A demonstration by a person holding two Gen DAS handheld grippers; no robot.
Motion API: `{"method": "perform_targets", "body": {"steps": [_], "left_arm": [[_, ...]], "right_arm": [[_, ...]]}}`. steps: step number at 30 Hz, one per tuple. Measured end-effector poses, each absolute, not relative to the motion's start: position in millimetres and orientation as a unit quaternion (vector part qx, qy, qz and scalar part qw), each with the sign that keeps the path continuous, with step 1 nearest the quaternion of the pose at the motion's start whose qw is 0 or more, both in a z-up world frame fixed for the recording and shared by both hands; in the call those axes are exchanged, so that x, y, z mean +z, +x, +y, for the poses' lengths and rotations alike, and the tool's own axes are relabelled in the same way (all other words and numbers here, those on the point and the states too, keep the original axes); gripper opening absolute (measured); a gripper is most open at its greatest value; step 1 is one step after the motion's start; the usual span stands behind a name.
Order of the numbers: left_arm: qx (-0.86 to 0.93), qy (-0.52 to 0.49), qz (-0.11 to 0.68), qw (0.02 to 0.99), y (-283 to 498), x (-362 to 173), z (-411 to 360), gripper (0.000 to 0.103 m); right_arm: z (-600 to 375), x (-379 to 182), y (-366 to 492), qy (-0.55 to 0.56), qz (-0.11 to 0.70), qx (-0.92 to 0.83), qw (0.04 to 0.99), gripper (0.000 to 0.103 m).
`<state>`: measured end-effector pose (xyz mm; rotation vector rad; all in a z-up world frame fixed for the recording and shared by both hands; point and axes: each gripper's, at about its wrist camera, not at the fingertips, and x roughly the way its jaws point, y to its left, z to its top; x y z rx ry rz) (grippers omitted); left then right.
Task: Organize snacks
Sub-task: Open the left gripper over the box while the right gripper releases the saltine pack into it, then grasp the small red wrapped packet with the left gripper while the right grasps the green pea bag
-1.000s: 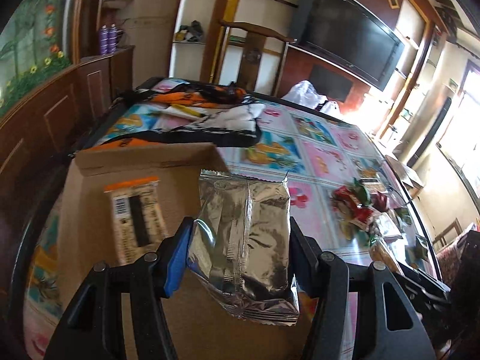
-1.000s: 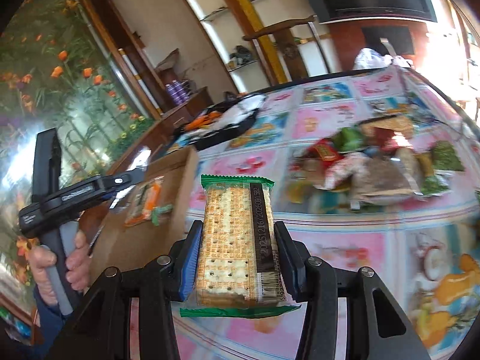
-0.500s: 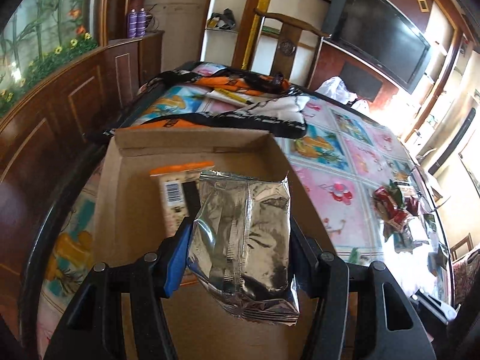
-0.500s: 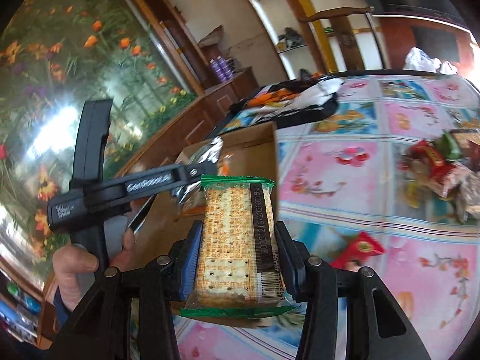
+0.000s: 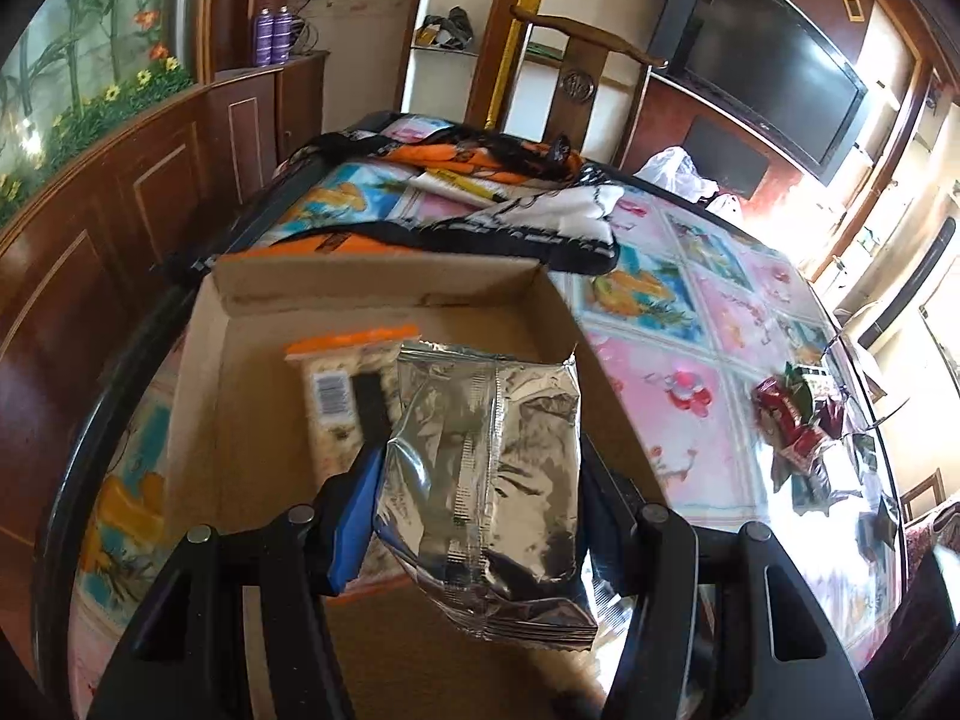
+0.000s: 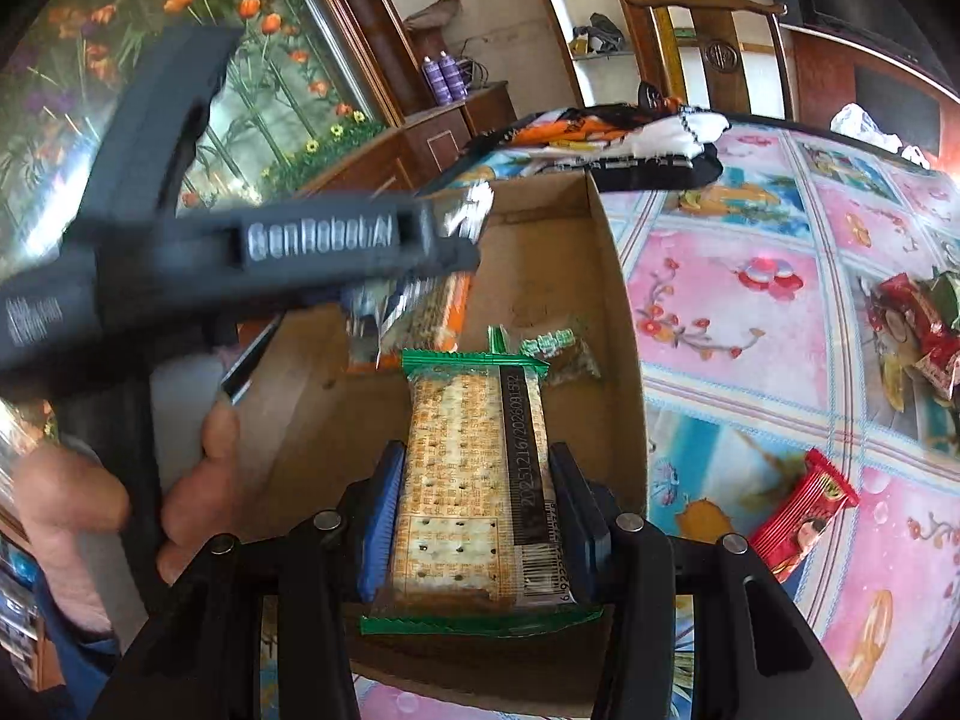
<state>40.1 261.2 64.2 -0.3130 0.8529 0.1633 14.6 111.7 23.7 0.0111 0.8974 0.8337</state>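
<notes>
My left gripper is shut on a crinkled silver foil packet, held over the open cardboard box. An orange-edged cracker pack lies flat on the box floor just behind it. In the right wrist view my right gripper is shut on a green-edged cracker pack, over the near end of the same box. The left gripper crosses the upper left of that view, a hand on its handle. A small green-topped packet lies in the box.
A heap of loose snacks sits on the flowered tablecloth to the right. A red packet lies near the box. Folded cloth is piled behind the box. A dark wooden cabinet runs along the left.
Both grippers have come over the box with their packs. The right one swung left from the table, so the box and the left gripper now fill its view.
</notes>
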Motion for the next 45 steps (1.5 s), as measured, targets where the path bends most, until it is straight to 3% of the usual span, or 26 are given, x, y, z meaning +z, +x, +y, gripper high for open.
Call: {"method": "perform_targets", "body": {"steps": [11, 25, 28, 35, 45], "left_arm": [[0.056, -0.115, 0.471, 0.873, 87, 47, 250, 0.059], [0.044, -0.094, 0.456, 0.884, 83, 47, 240, 0.061], [0.043, -0.106, 0.450, 0.886, 81, 49, 244, 0.068], [0.037, -0.127, 0.423, 0.896, 71, 59, 247, 0.068], [0.003, -0.150, 0.390, 0.909, 58, 76, 244, 0.068]], "right_arm": [[121, 21, 11, -0.030, 0.404, 0.386, 0.829, 0.051], [130, 20, 4, -0.074, 0.386, 0.370, 0.842, 0.051], [129, 20, 4, -0.073, 0.390, 0.376, 0.838, 0.053], [115, 30, 3, -0.048, 0.380, 0.384, 0.840, 0.064], [56, 58, 15, 0.033, 0.357, 0.380, 0.853, 0.064]]}}
